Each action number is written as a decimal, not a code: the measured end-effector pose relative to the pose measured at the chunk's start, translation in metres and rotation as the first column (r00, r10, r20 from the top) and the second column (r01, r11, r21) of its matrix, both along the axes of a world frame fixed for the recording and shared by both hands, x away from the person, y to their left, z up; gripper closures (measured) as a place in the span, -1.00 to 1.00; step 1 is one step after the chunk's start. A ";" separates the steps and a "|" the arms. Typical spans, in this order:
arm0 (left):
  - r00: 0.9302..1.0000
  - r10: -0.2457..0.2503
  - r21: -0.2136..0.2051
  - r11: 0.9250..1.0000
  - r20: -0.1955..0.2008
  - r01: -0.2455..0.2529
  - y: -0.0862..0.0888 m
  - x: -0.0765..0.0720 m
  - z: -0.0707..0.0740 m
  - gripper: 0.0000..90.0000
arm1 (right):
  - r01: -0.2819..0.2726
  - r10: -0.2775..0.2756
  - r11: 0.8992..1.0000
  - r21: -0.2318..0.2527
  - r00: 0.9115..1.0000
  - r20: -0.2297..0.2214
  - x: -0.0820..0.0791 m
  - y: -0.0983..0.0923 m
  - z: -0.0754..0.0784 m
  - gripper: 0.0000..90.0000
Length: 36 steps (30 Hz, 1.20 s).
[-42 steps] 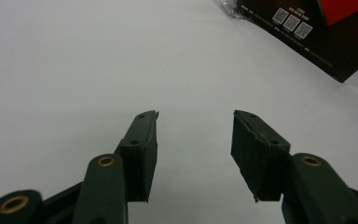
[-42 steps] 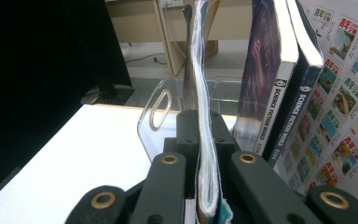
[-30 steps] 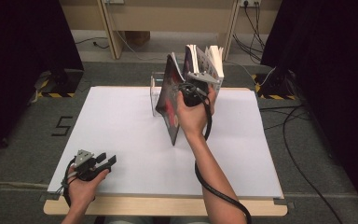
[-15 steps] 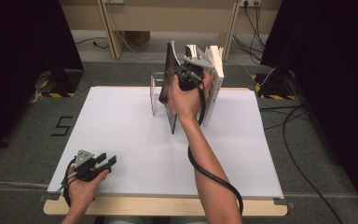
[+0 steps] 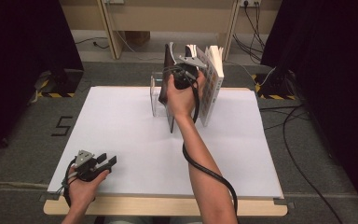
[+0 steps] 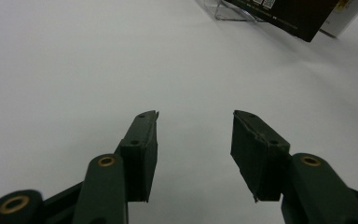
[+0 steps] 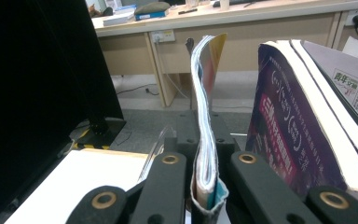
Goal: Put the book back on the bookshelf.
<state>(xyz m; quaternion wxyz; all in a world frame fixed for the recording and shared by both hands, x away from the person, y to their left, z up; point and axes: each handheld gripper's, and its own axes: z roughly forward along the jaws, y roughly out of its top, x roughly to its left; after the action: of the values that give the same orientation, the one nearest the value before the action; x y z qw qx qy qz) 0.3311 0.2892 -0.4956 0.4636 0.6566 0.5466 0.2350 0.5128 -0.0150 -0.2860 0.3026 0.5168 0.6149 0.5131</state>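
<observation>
My right gripper is shut on a thin dark-covered book, holding it upright on its edge at the far middle of the white table. In the right gripper view the jaws pinch the book's spine, and its curved pages rise between them. Just to its right stand thicker books, the nearest with a purple cover. A clear plastic bookstand sits to the left of the held book. My left gripper rests open at the front left, nothing between its fingers.
A wooden desk and cables lie beyond the far table edge. Dark curtains flank both sides. In the left gripper view the bookstand and the dark book cover appear far off at the top right.
My right hand has carried the thin book away from me and slightly right, bringing it more upright and closer to the standing books. The left gripper has stayed put.
</observation>
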 end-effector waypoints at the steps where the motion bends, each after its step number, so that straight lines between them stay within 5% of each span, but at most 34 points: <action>1: 1.000 0.000 -0.001 1.000 0.001 0.000 0.000 0.000 0.000 0.12 | 0.001 -0.001 1.000 -0.003 1.000 0.006 0.000 0.000 -0.001 0.94; 13: 0.999 -0.042 0.021 0.999 0.021 0.042 -0.014 0.005 0.004 0.11 | -0.041 0.041 0.999 -0.001 0.999 -0.031 -0.016 -0.003 -0.003 0.68; 21: 0.991 -0.119 0.051 0.992 0.066 0.115 -0.040 0.018 0.027 0.09 | -0.086 0.088 0.996 0.034 0.992 -0.090 -0.020 -0.014 0.001 0.62; 30: 0.953 -0.252 0.139 0.963 0.169 0.230 -0.094 0.051 0.066 0.05 | -0.106 0.110 0.994 0.035 0.985 -0.134 -0.017 -0.016 -0.004 0.80; 36: 0.939 -0.280 0.192 0.951 0.199 0.243 -0.118 0.070 0.077 0.04 | -0.104 0.107 0.994 0.033 0.986 -0.130 -0.017 -0.014 -0.003 0.85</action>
<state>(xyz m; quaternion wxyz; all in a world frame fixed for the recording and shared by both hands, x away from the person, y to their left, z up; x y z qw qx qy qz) 0.4006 0.1708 -0.4187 0.4937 0.7289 0.3771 0.2877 0.4957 -0.0285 -0.2886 0.2269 0.5201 0.6534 0.5010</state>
